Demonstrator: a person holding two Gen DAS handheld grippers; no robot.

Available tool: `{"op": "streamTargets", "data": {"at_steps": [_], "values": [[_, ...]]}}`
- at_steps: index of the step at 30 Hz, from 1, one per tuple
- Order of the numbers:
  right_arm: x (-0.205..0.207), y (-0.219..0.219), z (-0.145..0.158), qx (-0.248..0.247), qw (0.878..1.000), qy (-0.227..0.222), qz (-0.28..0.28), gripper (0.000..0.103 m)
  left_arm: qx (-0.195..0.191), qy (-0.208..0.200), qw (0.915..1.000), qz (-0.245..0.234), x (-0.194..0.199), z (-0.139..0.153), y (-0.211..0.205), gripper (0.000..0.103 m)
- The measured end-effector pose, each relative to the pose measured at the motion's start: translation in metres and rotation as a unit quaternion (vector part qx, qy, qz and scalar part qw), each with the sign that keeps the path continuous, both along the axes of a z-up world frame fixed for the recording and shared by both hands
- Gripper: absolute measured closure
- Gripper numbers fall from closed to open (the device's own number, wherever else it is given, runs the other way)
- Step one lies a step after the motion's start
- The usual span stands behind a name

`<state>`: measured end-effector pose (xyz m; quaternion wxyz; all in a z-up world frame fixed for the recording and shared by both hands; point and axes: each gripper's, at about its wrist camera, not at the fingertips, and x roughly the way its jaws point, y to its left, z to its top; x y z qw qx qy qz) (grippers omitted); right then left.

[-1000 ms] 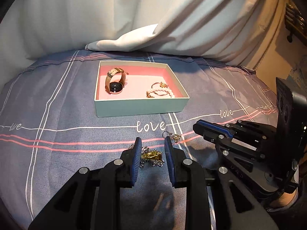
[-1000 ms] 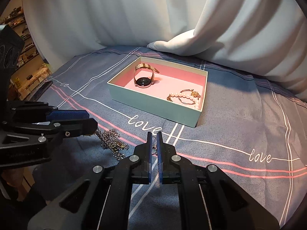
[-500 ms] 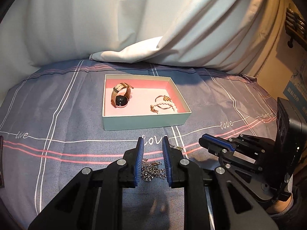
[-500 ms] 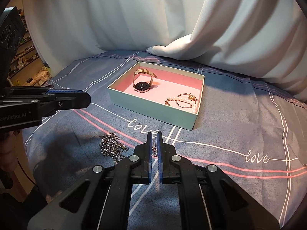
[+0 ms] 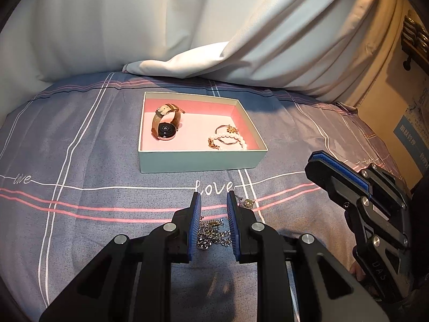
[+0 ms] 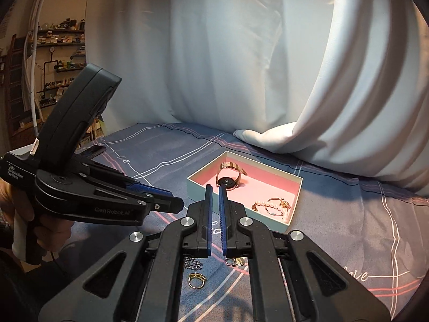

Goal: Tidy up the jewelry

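A pale green box with a pink inside (image 5: 203, 161) (image 6: 295, 187) sits on the bedspread. It holds a watch (image 5: 166, 127) (image 6: 229, 175) and a pearl bracelet with gold pieces (image 5: 228, 141) (image 6: 272, 206). A silver chain (image 5: 211, 233) (image 6: 193, 263) lies on the cloth between my left gripper's (image 5: 213, 204) open, empty fingers. A small gold earring (image 5: 248, 203) (image 6: 236, 261) lies just to its right. A gold ring (image 6: 196, 280) lies under my right gripper (image 6: 214, 187), which is raised, nearly closed and empty.
The blue-grey bedspread (image 5: 80, 147) has pink and white lines and "love" lettering. White drapery (image 5: 187, 26) hangs behind the box. A dark phone-like object (image 6: 92, 151) lies at the far left edge of the bed. Shelves (image 6: 53, 53) stand beyond.
Both grippers have pulled back and risen. The left gripper has let go of the silver chain, which now lies on the cloth. The right gripper tilted up, away from the cloth.
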<state>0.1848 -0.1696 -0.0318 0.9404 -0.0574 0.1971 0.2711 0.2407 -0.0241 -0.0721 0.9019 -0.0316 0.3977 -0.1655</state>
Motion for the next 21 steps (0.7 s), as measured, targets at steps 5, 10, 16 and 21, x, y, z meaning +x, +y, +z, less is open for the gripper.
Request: {"op": "streamTargets", "data": {"at_steps": [5,10,16,21], "values": [[0.040,0.002,-0.011,-0.011,0.997,0.063,-0.034,0.098,-0.002,0.008,1.0000,0.005,0.014,-0.003,0.001,0.083],[0.119,-0.005,-0.013,-0.015,0.986,0.128,-0.103,0.098,-0.008,0.002,0.9996,0.026,0.071,0.017,-0.001,0.083],[0.167,0.016,-0.018,-0.068,0.980,0.153,-0.111,0.098,-0.003,0.020,0.9983,0.055,0.136,0.034,-0.011,0.083],[0.178,0.023,-0.027,-0.079,0.975,0.179,-0.106,0.098,0.009,0.040,0.9966,0.071,0.157,0.032,-0.012,0.083]]}}
